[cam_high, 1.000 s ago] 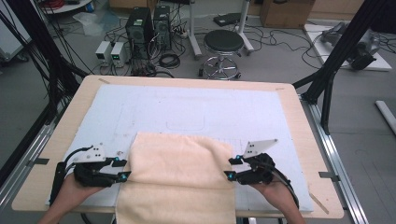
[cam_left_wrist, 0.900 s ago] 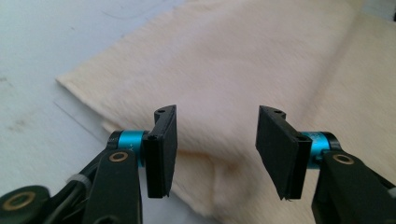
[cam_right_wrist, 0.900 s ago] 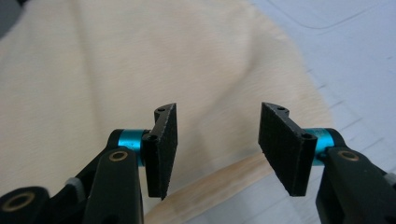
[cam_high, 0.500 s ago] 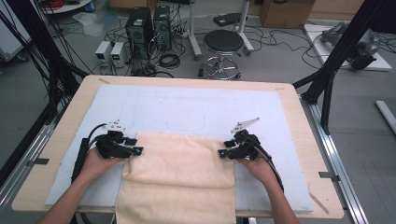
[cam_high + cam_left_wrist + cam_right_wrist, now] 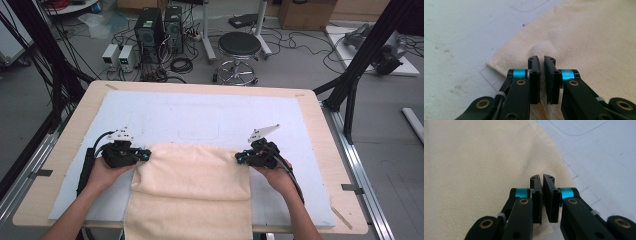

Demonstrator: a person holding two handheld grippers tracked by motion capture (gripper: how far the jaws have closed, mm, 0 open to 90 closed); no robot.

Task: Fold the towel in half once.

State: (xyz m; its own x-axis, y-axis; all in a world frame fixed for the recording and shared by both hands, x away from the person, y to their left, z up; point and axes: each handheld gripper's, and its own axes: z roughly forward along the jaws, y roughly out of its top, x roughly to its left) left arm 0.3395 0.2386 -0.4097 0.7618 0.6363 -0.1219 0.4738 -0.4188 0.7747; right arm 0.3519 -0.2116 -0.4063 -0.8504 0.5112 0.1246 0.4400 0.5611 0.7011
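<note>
Now each tool pinches a far corner of the towel (image 5: 192,172): left tool (image 5: 146,155) and right tool (image 5: 239,157), jaws just closed; its long side runs toward the person.

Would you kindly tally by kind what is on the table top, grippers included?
Towel: 1
Mat: 1
Grippers: 2, the left gripper and the right gripper, each shut on an edge of the towel
Total: 4

place: lab | signs: computer towers (image 5: 159,30), floor cables (image 5: 305,42), black frame struts (image 5: 367,55), stool (image 5: 240,50)
</note>
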